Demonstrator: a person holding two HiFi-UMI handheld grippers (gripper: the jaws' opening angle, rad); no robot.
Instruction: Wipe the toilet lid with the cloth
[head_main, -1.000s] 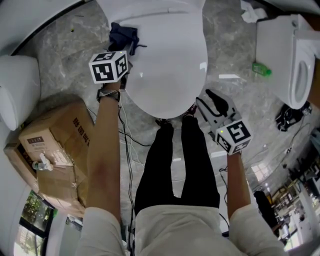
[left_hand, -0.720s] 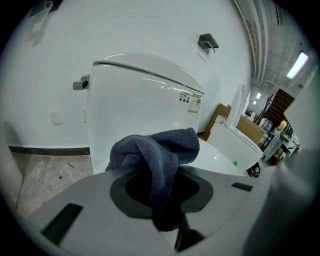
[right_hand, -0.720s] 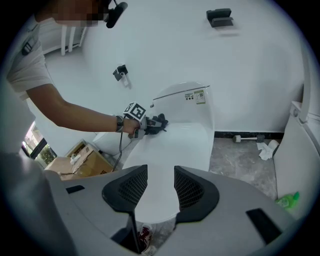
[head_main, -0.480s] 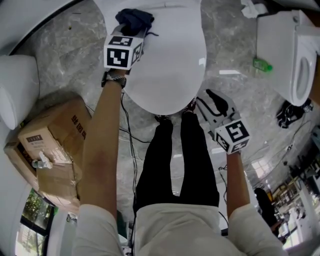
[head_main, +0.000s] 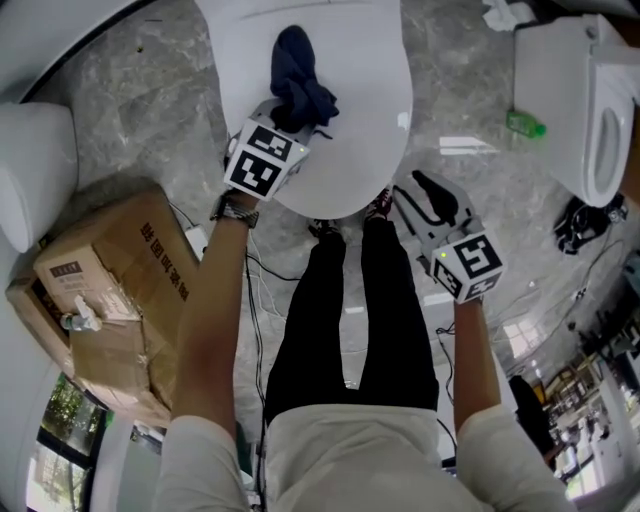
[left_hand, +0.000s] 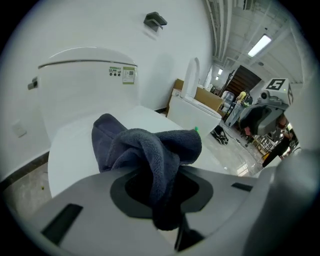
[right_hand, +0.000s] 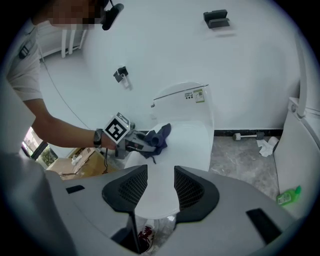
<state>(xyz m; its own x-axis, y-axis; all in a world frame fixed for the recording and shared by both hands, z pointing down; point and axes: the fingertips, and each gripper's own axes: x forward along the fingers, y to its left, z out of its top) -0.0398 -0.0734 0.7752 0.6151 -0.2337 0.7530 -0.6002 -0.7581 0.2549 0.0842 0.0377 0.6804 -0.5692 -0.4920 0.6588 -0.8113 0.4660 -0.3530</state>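
Closed white toilet lid (head_main: 365, 75) with one cloth (head_main: 300, 80) on it. The cloth is a dark navy terry towel, bunched into thick rolled folds rather than spread flat. In the head view it lies at 12 o'clock, left of the lid's middle, with a longer lobe reaching toward the cistern (left_hand: 85, 82) and a shorter end running back toward 7 o'clock. Counted items: one cloth; two toilets, the one being wiped and a second toilet (head_main: 585, 110) at 2 o'clock; two hand-held grippers; one small green bottle (head_main: 522, 137) on the marble floor (head_main: 150, 90) between the two toilets; one crumpled white paper (head_main: 497, 20) at 1 o'clock; and a crushed cardboard box (head_main: 100, 290) at 8 o'clock. The left gripper (head_main: 288, 128) reaches in from 7 o'clock. Its own view shows the jaws closed on the near end of the cloth, a fold of towel hanging down between them while the rest of the cloth rests on the lid ahead. The right gripper (right_hand: 161, 186) hangs at 4 o'clock from the lid, near its front edge. Its two ribbed pads (right_hand: 131, 187) stand well apart with nothing between them, and the lid's front rim shows through the gap. No contact with the lid can be seen. The person's black-trousered legs (head_main: 350, 320) stand at 6 o'clock.
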